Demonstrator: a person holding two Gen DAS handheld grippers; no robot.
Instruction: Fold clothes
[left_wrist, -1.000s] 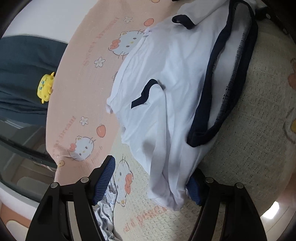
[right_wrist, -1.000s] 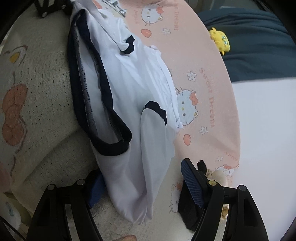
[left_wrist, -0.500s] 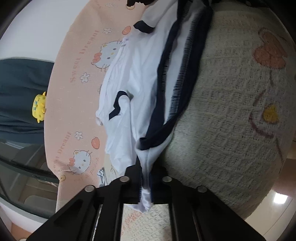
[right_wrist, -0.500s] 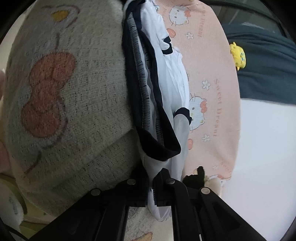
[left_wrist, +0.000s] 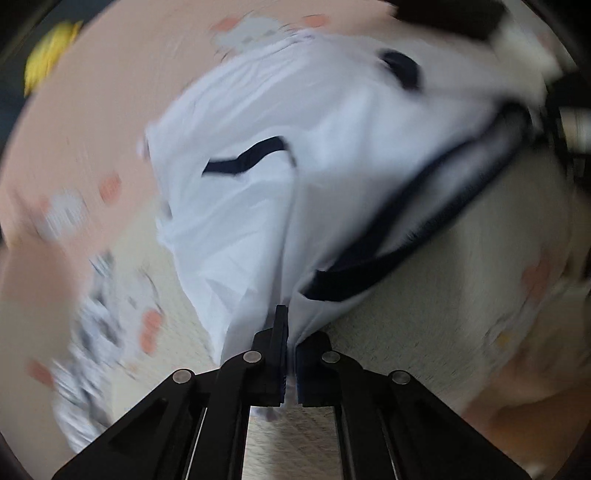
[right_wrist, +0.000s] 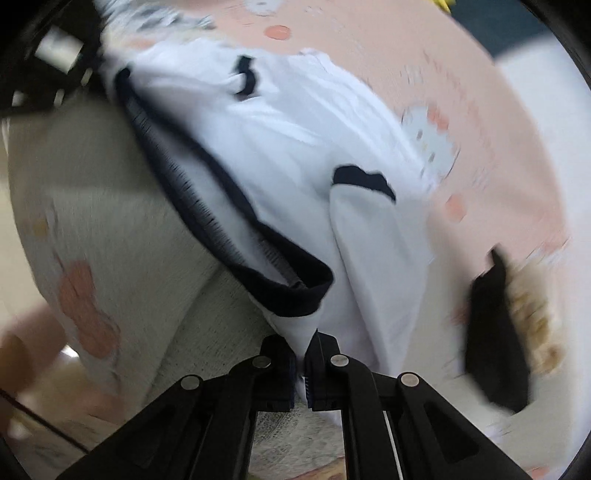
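A white garment (left_wrist: 273, 192) with navy trim (left_wrist: 402, 236) lies over a cream knitted blanket (left_wrist: 436, 317) and a pink cartoon-cat sheet (left_wrist: 85, 147). My left gripper (left_wrist: 291, 332) is shut on one end of its waist edge, white cloth pinched between the pads. In the right wrist view the same white garment (right_wrist: 295, 147) stretches away, its navy waistband (right_wrist: 291, 288) looping just above my right gripper (right_wrist: 303, 347), which is shut on the opposite end of that edge. Both views are motion-blurred. The cloth pulls taut toward each gripper.
A yellow toy (left_wrist: 48, 55) sits on dark cloth at the far left of the left view. A patterned grey-white cloth (left_wrist: 88, 343) lies at lower left. A black object (right_wrist: 498, 332) with a tan fuzzy thing lies on the right of the right view.
Both grippers went from open around the garment's ends to shut on them. Both have since lifted and rolled, pulling the cloth up and taut; the views now blur.
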